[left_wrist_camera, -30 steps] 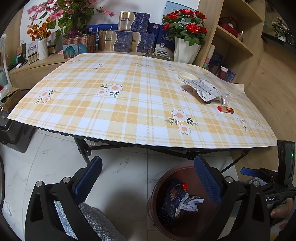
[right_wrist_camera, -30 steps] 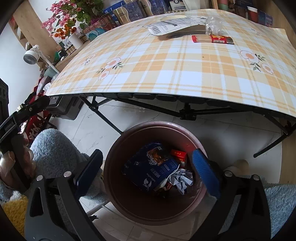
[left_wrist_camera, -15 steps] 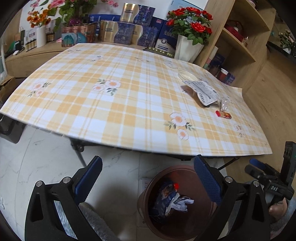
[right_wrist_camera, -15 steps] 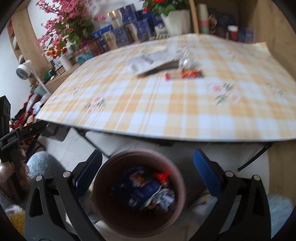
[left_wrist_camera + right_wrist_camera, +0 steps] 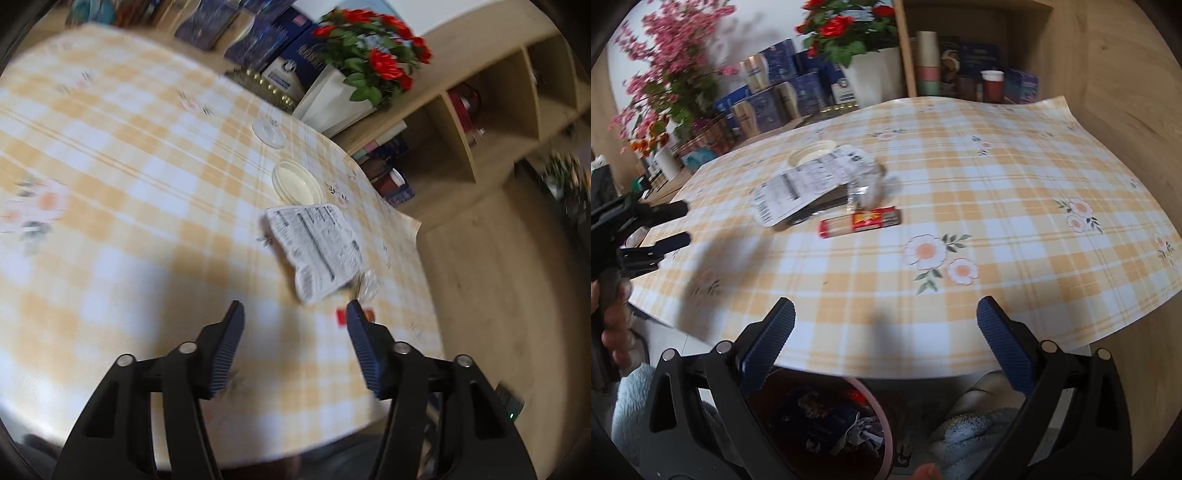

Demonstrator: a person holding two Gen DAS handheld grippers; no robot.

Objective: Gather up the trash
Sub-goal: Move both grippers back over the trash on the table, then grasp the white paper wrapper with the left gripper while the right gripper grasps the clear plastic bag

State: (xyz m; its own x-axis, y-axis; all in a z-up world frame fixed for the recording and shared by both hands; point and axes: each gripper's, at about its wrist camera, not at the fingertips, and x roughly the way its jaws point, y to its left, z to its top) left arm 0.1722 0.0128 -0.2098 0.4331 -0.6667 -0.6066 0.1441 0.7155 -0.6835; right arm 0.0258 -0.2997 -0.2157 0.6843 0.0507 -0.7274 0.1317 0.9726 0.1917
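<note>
On the checked tablecloth [image 5: 997,229] lie a white printed wrapper [image 5: 805,188] [image 5: 317,247], a crumpled clear plastic piece [image 5: 871,184] [image 5: 367,284], a red snack stick wrapper [image 5: 860,221] [image 5: 341,316] and a round white lid [image 5: 295,181] [image 5: 812,151]. My left gripper [image 5: 293,314] is open and empty, above the table just short of the white wrapper; it also shows in the right wrist view [image 5: 683,225]. My right gripper [image 5: 886,314] is open and empty over the table's near edge. A brown trash bin [image 5: 871,406] with wrappers inside stands below that edge.
A white vase of red roses [image 5: 340,92] [image 5: 871,70], blue boxes [image 5: 775,88] and pink flowers [image 5: 668,62] stand behind the table. Wooden shelves [image 5: 480,122] with cups and boxes stand at the far right. A clear lid [image 5: 269,131] lies near the vase.
Both grippers have risen from over the bin to table height. The left one has moved forward over the table toward the white wrapper. Both stay open and empty.
</note>
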